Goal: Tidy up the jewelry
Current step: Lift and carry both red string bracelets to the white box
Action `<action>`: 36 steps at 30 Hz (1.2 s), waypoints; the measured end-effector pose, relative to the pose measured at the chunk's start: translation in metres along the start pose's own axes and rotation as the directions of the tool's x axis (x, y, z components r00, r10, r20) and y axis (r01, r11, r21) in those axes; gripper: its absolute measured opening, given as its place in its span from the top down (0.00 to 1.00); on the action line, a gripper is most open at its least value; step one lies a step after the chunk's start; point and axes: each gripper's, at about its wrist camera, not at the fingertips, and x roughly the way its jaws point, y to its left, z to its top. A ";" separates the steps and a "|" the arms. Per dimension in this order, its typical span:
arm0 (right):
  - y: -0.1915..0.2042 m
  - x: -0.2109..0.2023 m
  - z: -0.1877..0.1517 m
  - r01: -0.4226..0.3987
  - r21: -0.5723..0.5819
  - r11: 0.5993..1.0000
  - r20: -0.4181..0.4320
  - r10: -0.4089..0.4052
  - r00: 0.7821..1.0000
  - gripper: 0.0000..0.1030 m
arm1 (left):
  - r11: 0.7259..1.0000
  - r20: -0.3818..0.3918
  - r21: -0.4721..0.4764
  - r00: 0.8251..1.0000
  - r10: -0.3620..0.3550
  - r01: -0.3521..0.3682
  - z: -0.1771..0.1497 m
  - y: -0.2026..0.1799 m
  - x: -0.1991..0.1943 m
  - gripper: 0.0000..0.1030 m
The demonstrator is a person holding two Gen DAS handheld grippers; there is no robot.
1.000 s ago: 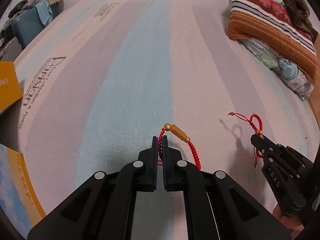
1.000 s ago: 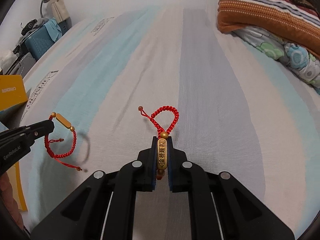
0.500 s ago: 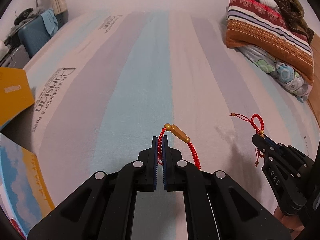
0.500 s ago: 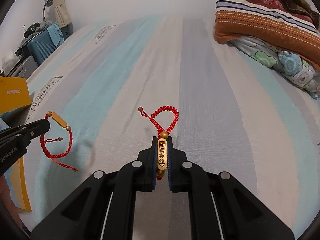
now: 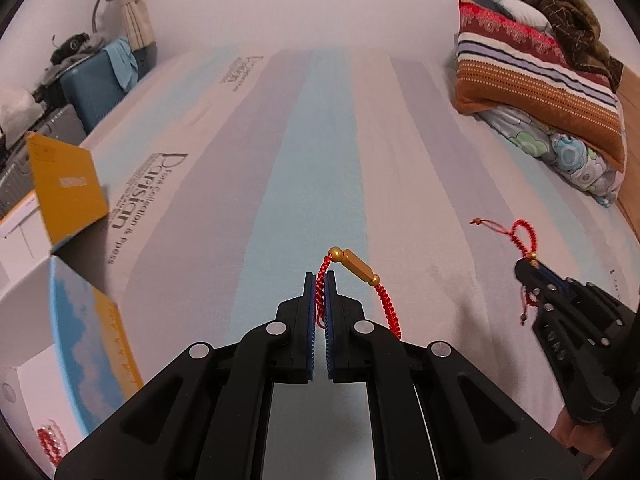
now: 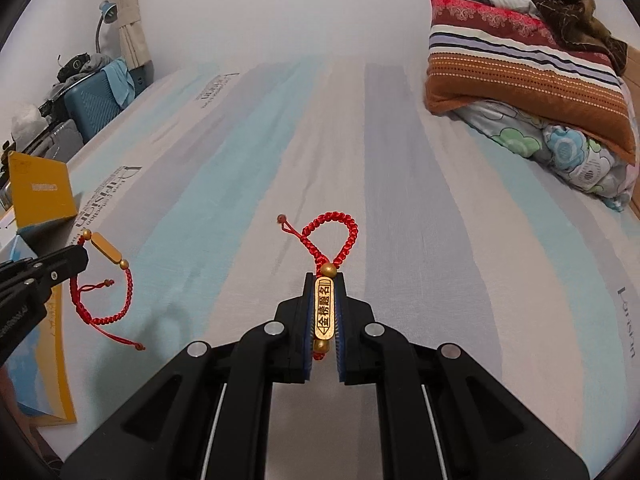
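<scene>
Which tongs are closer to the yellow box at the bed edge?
Left. The left tongs hang right beside the yellow box; the right tongs are over the middle of the bed.

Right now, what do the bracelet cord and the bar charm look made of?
Cord: braided red thread, matte, going by the visible plaited weave. Bar charm: looks like gold-toned metal, satin sheen, engraved dark characters; could be plated or plastic. It sits clamped in the right gripper.

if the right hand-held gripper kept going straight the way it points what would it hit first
Probably the striped bed sheet. The right hand-held gripper, shut on a red cord bracelet, tilts down at bare fabric; nothing else lies ahead of it. The folded blankets sit off to the right.
</scene>
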 end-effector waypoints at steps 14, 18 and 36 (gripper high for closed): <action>0.079 -0.056 -0.005 -0.084 -0.064 0.994 0.040 0.086 0.995 0.93 | 0.999 0.053 -0.042 0.998 0.020 -0.018 -0.018 0.059 -0.072 0.97; 0.113 -0.070 -0.008 -0.122 -0.089 0.989 0.052 0.127 0.991 0.93 | 0.996 0.069 -0.074 0.996 0.048 -0.043 -0.029 0.089 -0.092 0.97; 0.295 -0.119 -0.037 -0.317 -0.303 0.899 0.034 0.342 0.939 0.93 | 0.944 0.086 -0.272 0.973 0.216 -0.185 -0.099 0.254 -0.170 0.97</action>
